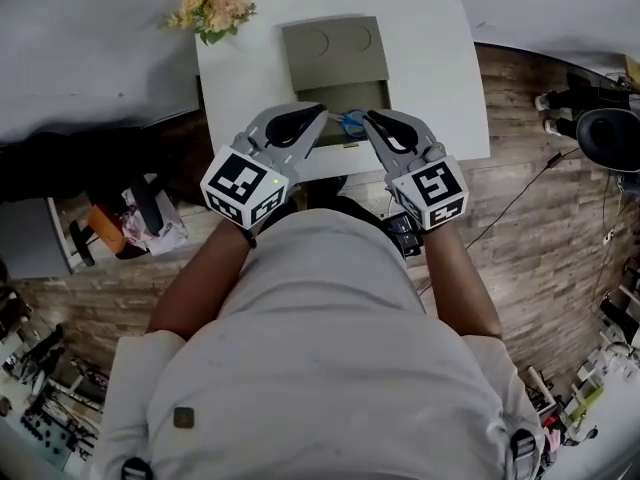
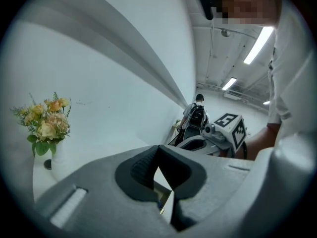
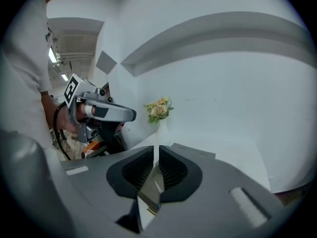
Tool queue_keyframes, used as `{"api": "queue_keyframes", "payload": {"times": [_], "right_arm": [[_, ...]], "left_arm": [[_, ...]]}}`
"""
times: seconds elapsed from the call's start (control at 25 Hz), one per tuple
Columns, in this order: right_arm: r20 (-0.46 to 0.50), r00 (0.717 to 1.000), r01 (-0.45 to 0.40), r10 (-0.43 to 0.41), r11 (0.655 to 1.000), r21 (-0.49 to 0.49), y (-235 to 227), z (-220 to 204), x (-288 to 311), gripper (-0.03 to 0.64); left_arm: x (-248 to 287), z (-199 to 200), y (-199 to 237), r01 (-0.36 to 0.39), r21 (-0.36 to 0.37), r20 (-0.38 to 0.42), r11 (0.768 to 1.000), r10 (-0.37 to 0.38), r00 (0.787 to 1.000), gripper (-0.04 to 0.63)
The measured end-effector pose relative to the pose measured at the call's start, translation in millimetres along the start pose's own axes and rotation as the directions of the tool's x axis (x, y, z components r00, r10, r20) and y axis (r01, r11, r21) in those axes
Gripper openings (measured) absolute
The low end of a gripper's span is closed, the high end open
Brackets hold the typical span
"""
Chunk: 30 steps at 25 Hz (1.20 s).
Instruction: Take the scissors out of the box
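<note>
White table (image 1: 440, 88) | open box (image 1: 335, 53), scissors (image 1: 352, 123) inside | my left gripper (image 2: 158, 151): jaws pressed together, empty | my right gripper (image 3: 155, 157): jaws slightly apart, empty

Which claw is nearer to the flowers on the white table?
Left. In the head view the left claw sits below and right of the flowers; the right claw is farther right still, past the left one.

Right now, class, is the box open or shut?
Open: in the head view the box has its lid flipped back behind it, and blue-handled scissors show inside.
</note>
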State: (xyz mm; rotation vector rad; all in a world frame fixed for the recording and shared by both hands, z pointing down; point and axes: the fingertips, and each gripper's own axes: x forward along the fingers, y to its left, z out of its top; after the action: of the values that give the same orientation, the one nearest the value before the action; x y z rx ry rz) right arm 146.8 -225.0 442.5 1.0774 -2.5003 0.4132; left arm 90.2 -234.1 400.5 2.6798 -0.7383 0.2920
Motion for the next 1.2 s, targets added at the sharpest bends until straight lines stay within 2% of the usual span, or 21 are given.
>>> {"api": "queue_keyframes", "payload": {"times": [0.24, 0.44, 0.64, 0.92, 1.2], "right_arm": [[-0.137, 0.989, -0.067, 0.061, 0.997, -0.042, -14.7, -39.9, 23.2, 0.071], [-0.264, 0.96, -0.118, 0.092, 0.989, -0.085, -22.9, -80.1, 41.6, 0.091], [-0.38, 0.918, -0.166, 0.113, 0.98, -0.109, -26.6, -119.3, 57.5, 0.111], [-0.529, 0.84, -0.242, 0.122, 0.956, -0.164, -19.4, -164.1, 78.3, 0.126], [-0.62, 0.775, -0.29, 0.125, 0.941, -0.173, -21.5, -200.8, 94.0, 0.129]], "left_arm": [[13.2, -20.5, 10.7, -0.038, -0.029, -0.021, 0.999, 0.037, 0.999, 0.005], [19.0, -42.4, 17.6, -0.054, -0.053, -0.053, 0.997, 0.051, 0.997, 0.005], [26.3, -61.6, 24.6, -0.061, -0.07, -0.081, 0.996, 0.055, 0.995, 0.005], [25.7, -83.4, 29.6, -0.071, -0.092, -0.102, 0.993, 0.061, 0.993, 0.005], [27.5, -97.5, 33.8, -0.077, -0.107, -0.118, 0.991, 0.065, 0.991, 0.005]]}}
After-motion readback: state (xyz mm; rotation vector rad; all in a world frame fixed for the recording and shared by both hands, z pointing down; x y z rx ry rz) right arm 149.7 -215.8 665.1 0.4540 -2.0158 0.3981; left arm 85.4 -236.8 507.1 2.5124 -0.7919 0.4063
